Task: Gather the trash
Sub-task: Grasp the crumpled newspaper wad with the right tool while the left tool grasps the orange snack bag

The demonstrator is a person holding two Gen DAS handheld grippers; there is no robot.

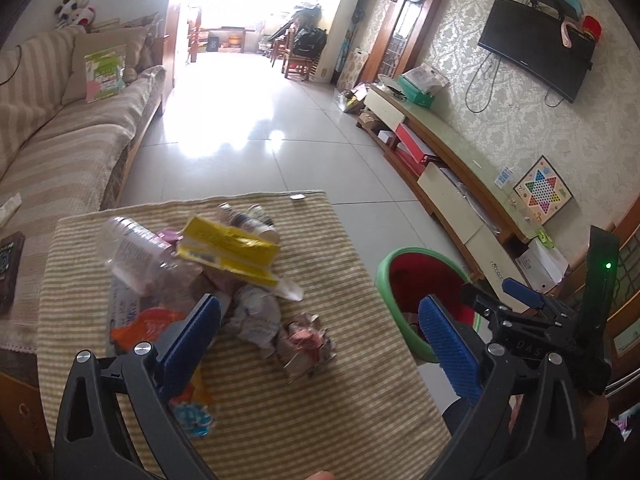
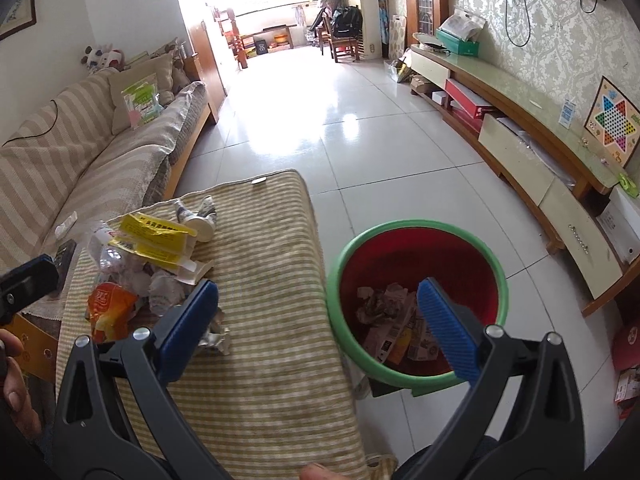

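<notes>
Trash lies heaped on a striped-cloth table (image 1: pixel 320 420): a clear plastic bottle (image 1: pixel 136 252), a yellow carton (image 1: pixel 228 252), crumpled paper (image 1: pixel 256 316), a crumpled wrapper (image 1: pixel 306 340) and an orange packet (image 1: pixel 148 324). My left gripper (image 1: pixel 320 300) hangs above the pile, open wide, with nothing between its blue pads. A red bin with a green rim (image 2: pixel 340 264) stands on the floor right of the table and holds crumpled paper and flattened cartons (image 2: pixel 392 320). My right gripper (image 2: pixel 316 286) is open and holds nothing; one finger is over the table edge, the other over the bin.
A striped sofa (image 1: pixel 60 140) runs along the left, close to the table. A long low TV cabinet (image 2: pixel 540 168) lines the right wall. Shiny tiled floor (image 2: pixel 320 120) stretches ahead toward a bright doorway. Part of a hand (image 2: pixel 16 360) shows at the left edge.
</notes>
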